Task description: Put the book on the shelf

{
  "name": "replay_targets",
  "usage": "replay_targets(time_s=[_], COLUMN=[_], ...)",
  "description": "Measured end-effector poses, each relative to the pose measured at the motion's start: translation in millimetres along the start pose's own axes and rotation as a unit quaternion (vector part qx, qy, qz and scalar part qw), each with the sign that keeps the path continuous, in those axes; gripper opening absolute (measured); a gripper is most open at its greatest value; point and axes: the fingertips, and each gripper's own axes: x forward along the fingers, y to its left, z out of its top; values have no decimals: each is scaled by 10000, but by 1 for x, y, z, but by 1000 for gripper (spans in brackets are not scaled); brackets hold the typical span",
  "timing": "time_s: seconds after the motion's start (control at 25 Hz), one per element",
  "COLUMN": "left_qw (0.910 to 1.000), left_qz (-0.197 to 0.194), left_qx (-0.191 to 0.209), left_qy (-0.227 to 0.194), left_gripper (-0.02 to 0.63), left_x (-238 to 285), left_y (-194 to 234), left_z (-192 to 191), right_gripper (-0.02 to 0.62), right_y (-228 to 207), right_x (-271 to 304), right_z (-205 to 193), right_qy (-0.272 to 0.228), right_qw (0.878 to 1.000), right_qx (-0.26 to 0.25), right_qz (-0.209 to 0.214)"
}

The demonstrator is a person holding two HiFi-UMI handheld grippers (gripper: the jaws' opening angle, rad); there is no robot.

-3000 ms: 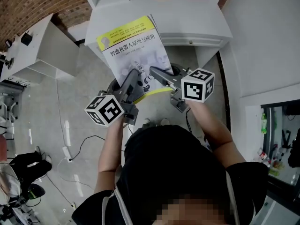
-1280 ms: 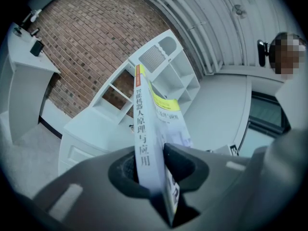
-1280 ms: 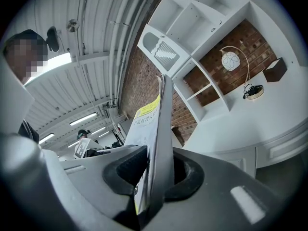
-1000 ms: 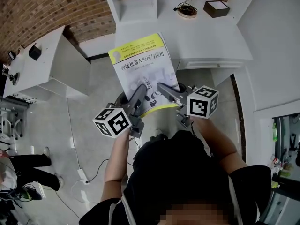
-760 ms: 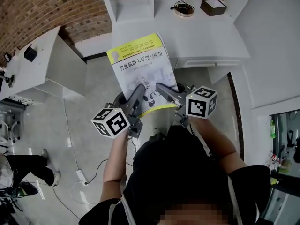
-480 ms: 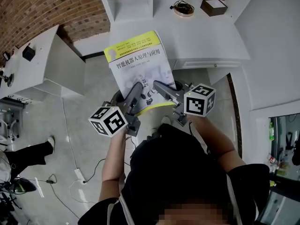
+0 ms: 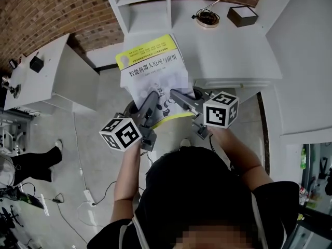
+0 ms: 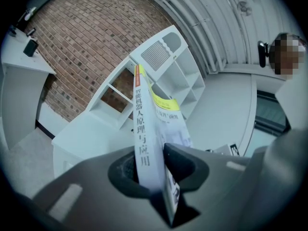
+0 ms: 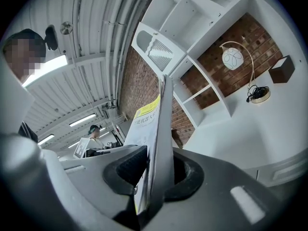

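Book (image 7: 153, 70), clamped at its lower edge by left gripper (image 7: 149, 101) and right gripper (image 7: 178, 96), could droop and clip the shelf (image 7: 143, 5) edge at upper centre.

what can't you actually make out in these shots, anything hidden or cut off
- Head view: the shelf is cut by the top edge; its upper compartments are unseen.
- Head view: the book has its near edge hidden under the left gripper and right gripper, both shut on it.
- Head view: print on the book's yellow band is too small to read.
- Both gripper views: the book is nearly edge-on, its cover picture unclear.
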Motion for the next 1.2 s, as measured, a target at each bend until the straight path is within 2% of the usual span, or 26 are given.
replay_targets(time_s=[0.16,0.4,0.8,1.2], left_qw=[9999,9998,9997,9999], left_qz=[115,121,220,-51], left_qx=[11,88,2,63], left_qy=[-95,-118,-47,90], left_gripper=[94,94,94,94], left_x=[46,78,99,125], left_y=[6,8,23,61], left_z=[17,24,32,68], right_gripper=[86,86,86,86], right_y=[-40,-68,-89,-110], right_x=[6,6,19,62], right_z=[31,48,57,84], right_qy=[16,-60,36,-122], right_qw=[10000,9999,9999,9999], right_qx=[-45,-62,46,36], right_qz=[83,120,142,-112])
